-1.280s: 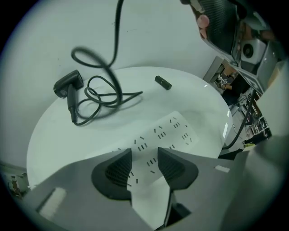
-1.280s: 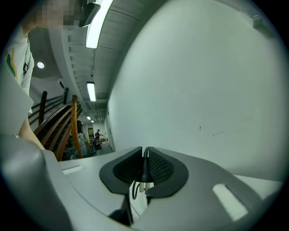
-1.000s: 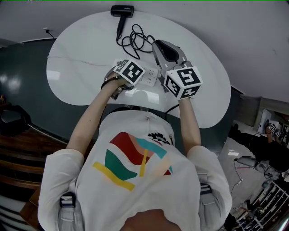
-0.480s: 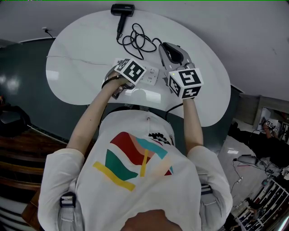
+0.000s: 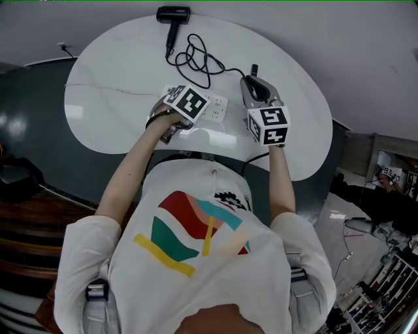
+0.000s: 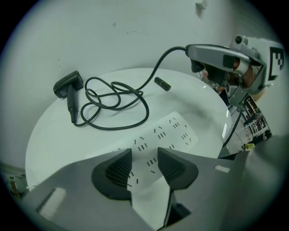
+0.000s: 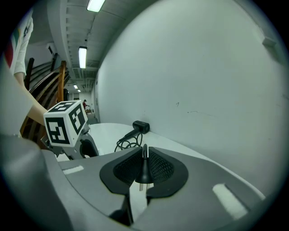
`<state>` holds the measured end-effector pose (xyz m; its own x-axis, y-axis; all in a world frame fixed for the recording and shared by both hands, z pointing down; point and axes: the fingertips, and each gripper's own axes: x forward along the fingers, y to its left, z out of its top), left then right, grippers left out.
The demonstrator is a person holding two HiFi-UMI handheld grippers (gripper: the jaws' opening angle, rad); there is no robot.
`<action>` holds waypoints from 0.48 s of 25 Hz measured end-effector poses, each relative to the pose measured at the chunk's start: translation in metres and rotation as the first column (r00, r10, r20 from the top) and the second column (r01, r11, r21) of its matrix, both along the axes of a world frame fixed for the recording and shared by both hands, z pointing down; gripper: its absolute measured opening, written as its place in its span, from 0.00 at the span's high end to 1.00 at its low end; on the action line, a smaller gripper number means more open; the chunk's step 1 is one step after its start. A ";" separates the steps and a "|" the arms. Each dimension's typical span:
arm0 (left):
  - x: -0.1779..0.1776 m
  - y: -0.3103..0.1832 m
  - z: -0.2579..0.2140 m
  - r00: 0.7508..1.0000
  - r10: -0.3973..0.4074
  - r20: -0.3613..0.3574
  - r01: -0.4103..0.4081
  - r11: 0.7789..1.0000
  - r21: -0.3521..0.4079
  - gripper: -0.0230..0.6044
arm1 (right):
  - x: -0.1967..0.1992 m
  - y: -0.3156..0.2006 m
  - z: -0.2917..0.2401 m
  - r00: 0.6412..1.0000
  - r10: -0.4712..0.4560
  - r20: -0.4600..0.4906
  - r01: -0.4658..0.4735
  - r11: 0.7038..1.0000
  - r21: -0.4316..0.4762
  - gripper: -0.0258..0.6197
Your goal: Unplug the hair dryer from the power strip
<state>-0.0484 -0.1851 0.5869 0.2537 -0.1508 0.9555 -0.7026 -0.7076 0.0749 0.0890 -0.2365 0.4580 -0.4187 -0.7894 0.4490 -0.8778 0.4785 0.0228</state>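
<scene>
The black hair dryer (image 5: 174, 14) lies at the far edge of the white table (image 5: 117, 78), its cord (image 5: 196, 59) coiled beside it. The cord's end rises off the table to my right gripper (image 5: 253, 85), which is shut on the plug (image 7: 144, 173); the plug's prongs are bare and point back between the pads. The plug is out of the white power strip (image 5: 217, 108). My left gripper (image 6: 144, 164) points steeply down, its pads astride the near end of the power strip (image 6: 167, 133) and closed on it. The right gripper (image 6: 198, 50) hovers to the right of the strip.
A small dark stub (image 6: 161, 84) lies on the table beyond the strip, near the right gripper's tips. A pale wall stands close behind the table's far edge. The table's right rim (image 5: 313, 98) drops to a dark floor.
My right gripper has sunk toward the table and shifted right with the plug in it, and the cord trails after it. The left gripper and the strip have stayed put.
</scene>
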 end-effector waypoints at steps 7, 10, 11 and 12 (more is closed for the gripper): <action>0.000 0.001 0.000 1.000 0.000 -0.001 0.000 1.000 0.001 0.68 | 0.017 0.009 0.040 0.997 0.034 -0.064 -0.040 0.995 -0.090 0.87; 0.000 0.000 0.000 1.000 -0.001 -0.002 0.001 1.000 0.004 0.68 | 0.021 0.013 0.055 0.996 0.043 -0.082 -0.053 0.991 -0.122 0.87; 0.000 0.000 0.000 1.000 0.000 -0.002 0.000 1.000 0.005 0.68 | 0.022 0.015 0.059 0.995 0.046 -0.087 -0.057 0.990 -0.130 0.87; 0.000 0.000 -0.001 1.000 0.000 -0.002 0.000 1.000 0.005 0.68 | 0.023 0.016 0.062 0.995 0.047 -0.093 -0.060 0.989 -0.138 0.87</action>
